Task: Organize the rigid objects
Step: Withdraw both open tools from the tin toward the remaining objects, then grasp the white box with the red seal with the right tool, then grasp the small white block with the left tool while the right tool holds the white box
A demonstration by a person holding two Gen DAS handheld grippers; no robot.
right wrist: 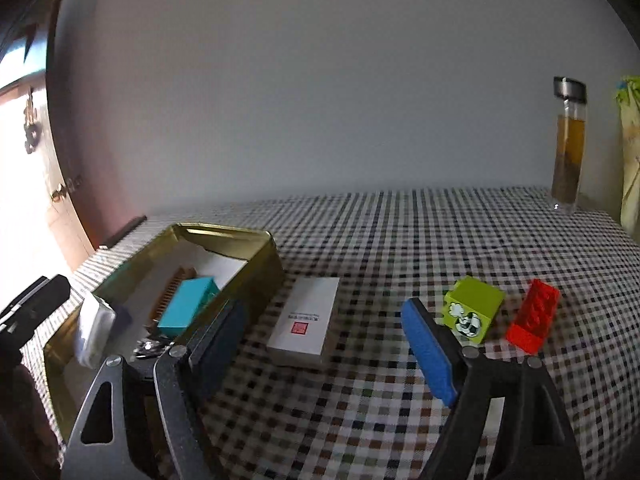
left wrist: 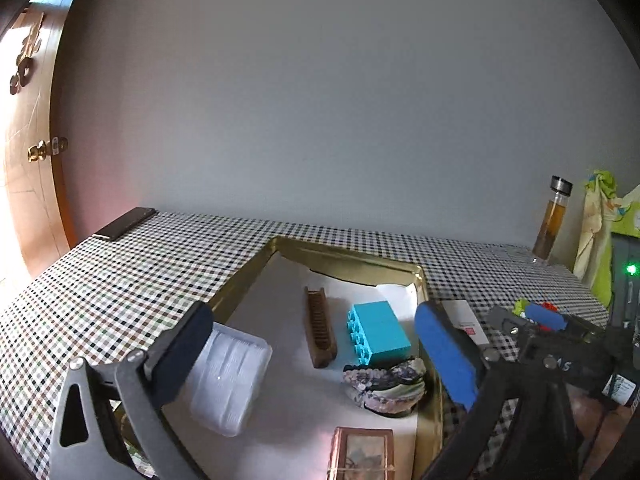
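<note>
A gold tray point(left wrist: 352, 258) lined with white paper holds a clear plastic box point(left wrist: 232, 380), a wooden comb point(left wrist: 320, 332), a teal brick point(left wrist: 380, 332) and a patterned clip point(left wrist: 384, 388). My left gripper point(left wrist: 314, 312) hangs open and wide over the tray. The plastic box lies beside its left pad, free of the jaws. My right gripper point(right wrist: 323, 306) stands open above the checked cloth with nothing between its pads. A white card box point(right wrist: 304, 320) lies just ahead of it. A green brick point(right wrist: 472, 312) and a red brick point(right wrist: 532, 316) lie to its right.
A small framed picture point(left wrist: 362, 456) sits at the tray's near end. A tall bottle point(right wrist: 568, 144) of amber liquid stands at the back right by the wall. A dark phone point(left wrist: 124, 222) lies at the table's far left corner, beside a wooden door point(left wrist: 28, 168).
</note>
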